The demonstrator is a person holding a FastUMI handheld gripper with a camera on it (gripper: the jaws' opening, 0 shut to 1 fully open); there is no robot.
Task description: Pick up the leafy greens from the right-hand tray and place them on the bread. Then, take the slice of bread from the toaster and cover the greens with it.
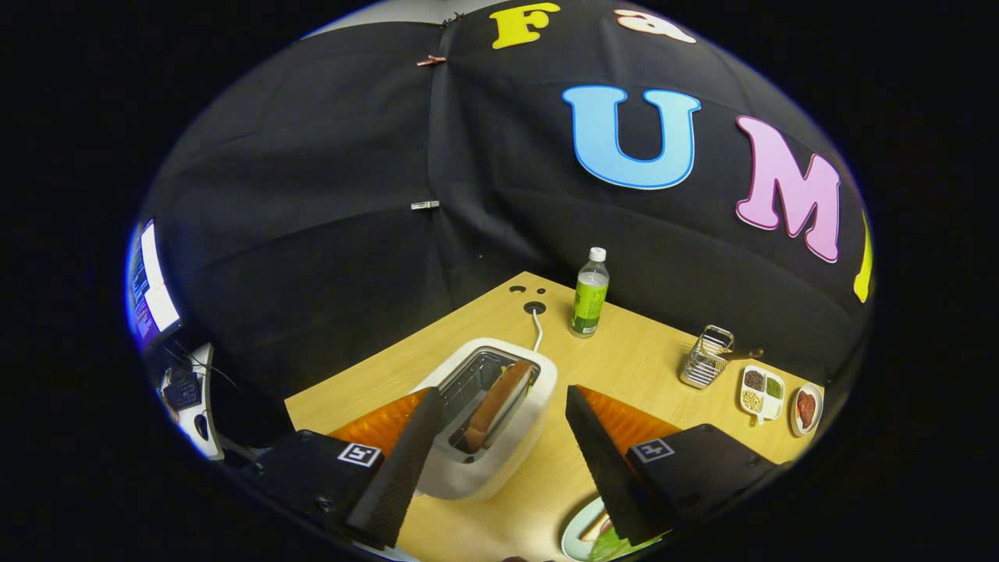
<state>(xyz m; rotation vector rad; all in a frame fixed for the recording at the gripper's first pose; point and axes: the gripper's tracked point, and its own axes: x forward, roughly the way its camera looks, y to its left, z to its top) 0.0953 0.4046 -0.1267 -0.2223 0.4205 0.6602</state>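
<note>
My gripper [499, 406] is open, held above the white toaster [511, 425]. A brown bread slice [499, 402] stands in the toaster's right-hand slot, between and below my two fingers [406, 460], which do not touch it. Just under the right finger [605, 457] sits a pale plate [577, 535] with a bit of bread and green leaves [613, 546] on it, mostly hidden by the finger.
A wooden table [624, 359] carries a green-labelled bottle [589, 293], a wire holder [706, 357], a divided white dish of seasonings [762, 392] and a small plate with something red [806, 407]. The toaster's cord [538, 328] runs to a hole in the table. A monitor and desk [164, 328] stand beyond the table's left side.
</note>
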